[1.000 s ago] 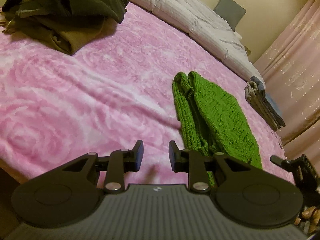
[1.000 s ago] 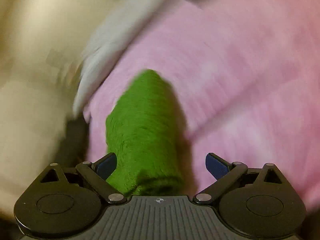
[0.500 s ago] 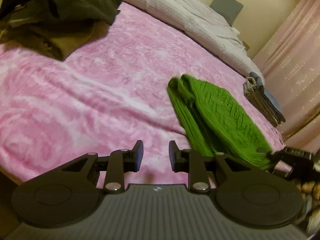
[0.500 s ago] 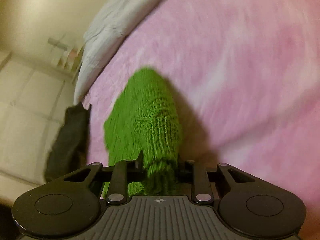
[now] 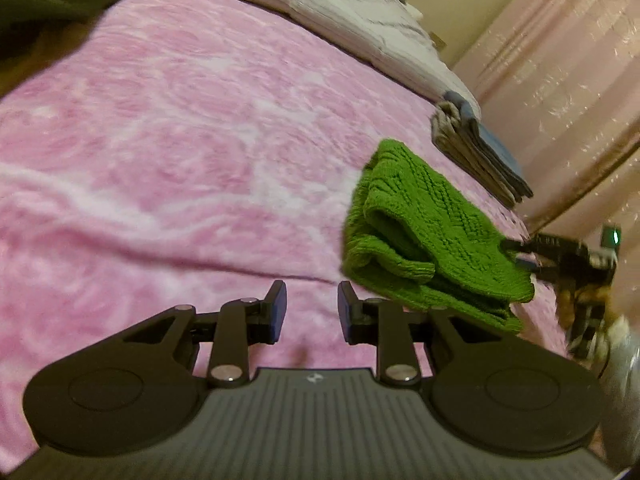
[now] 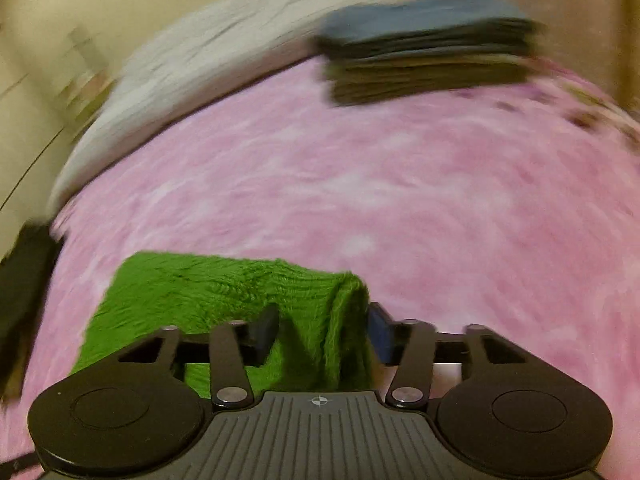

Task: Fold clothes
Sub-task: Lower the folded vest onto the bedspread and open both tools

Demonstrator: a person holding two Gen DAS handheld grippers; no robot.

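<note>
The folded green knitted sweater (image 5: 432, 236) has been swung round from lengthwise to crosswise and carried right, nearer the stack of folded grey and blue clothes (image 5: 476, 152). The right gripper (image 6: 322, 330), clamped on its edge a moment ago, is opening.

Green cable-knit sweater (image 5: 432, 236) is folded into a chunky layered bundle, sitting on the pink blanket (image 5: 200, 140) near its right edge. One end bunches upward. A stack of folded clothes (image 5: 476, 152) sits just beyond it, toward that same edge.
</note>
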